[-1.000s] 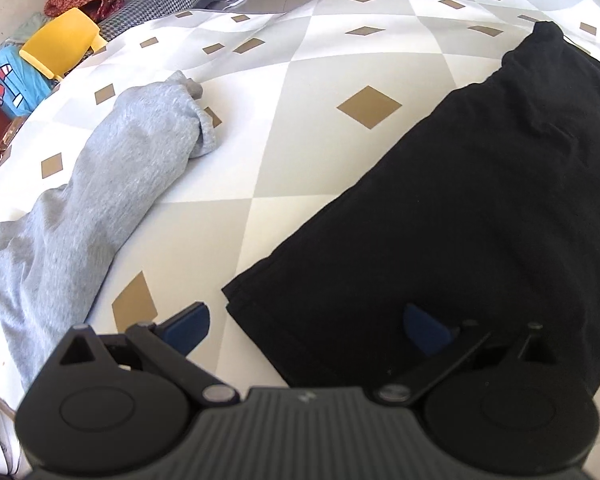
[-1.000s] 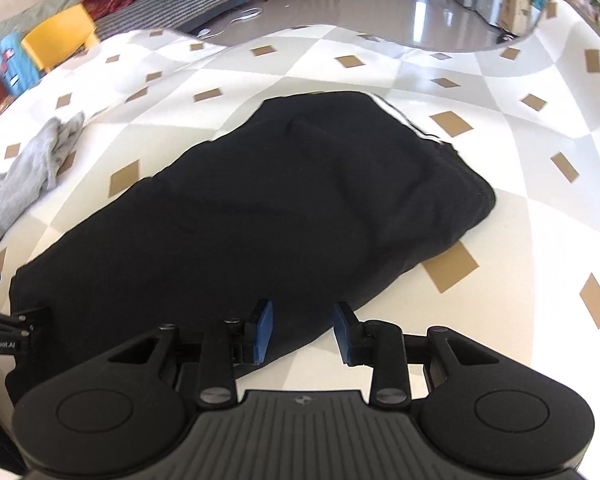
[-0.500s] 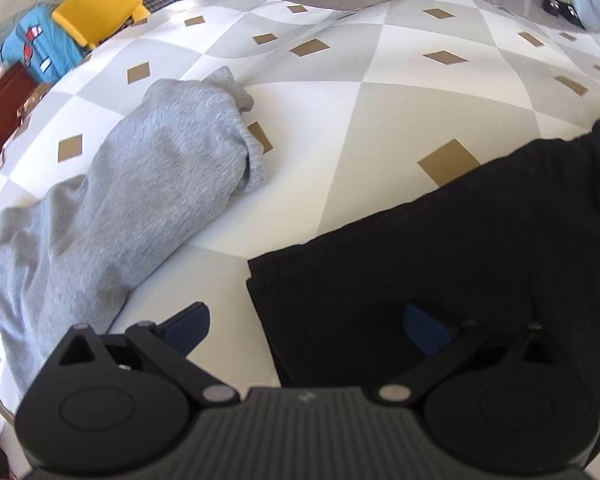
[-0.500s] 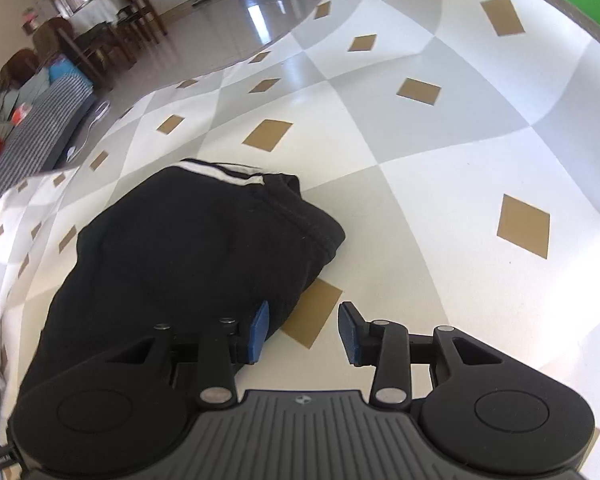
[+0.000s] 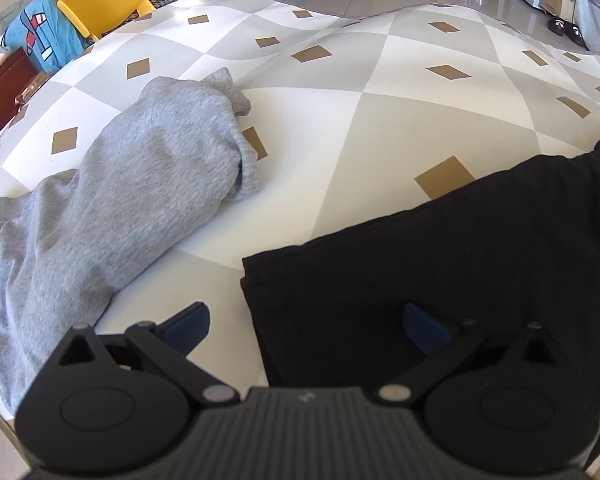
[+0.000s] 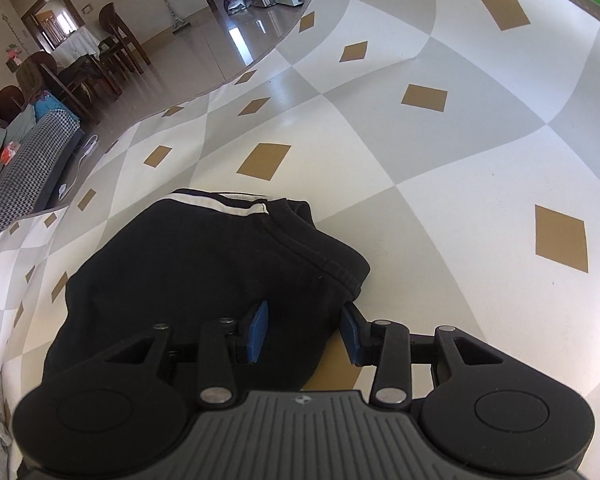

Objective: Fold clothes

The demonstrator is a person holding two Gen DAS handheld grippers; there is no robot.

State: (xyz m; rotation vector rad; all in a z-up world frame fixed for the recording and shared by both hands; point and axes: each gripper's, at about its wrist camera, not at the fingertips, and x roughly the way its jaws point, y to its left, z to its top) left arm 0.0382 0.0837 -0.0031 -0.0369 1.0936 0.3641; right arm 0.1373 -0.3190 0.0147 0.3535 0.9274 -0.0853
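Item 1, black garment point(image 5: 440, 264): lies flat on the checked table cover point(image 5: 380, 120), already doubled over by the look of its stacked edges. Take it as your landmark. Its long axis runs from the plain hemmed corner under your left hand to the white-striped end point(image 6: 220, 204) beyond your right hand.

Item 2, left gripper point(image 5: 306, 326): hovers over the garment's near left corner. Its jaws stand wide apart with nothing pressed between them. 1 blue pad point(image 5: 188, 324) sits off the cloth over bare cover, just left of the garment's edge; the other pad point(image 5: 422, 328) is over the black fabric.

Item 3, right gripper point(image 6: 304, 332): sits at the garment's right border, nearer the striped end. Its jaws are partly parted. 1 pad point(image 6: 258, 332) is over the cloth, the other point(image 6: 352, 334) just outside the seamed edge, so the border lies between them. You cannot tell whether either pad touches it, and no pinch shows.

Item 4, grey garment point(image 5: 120, 208): lies crumpled, well left of the black garment and apart from it; neither gripper is on it.

Relation that matters: your 2 grippers straddle 2 points on the garment's near long side, left at the hem corner, right towards the striped end. A likely next step is to close both on that side and carry it across the long axis. The left jaws need to shift right, onto the cloth edge, before closing.
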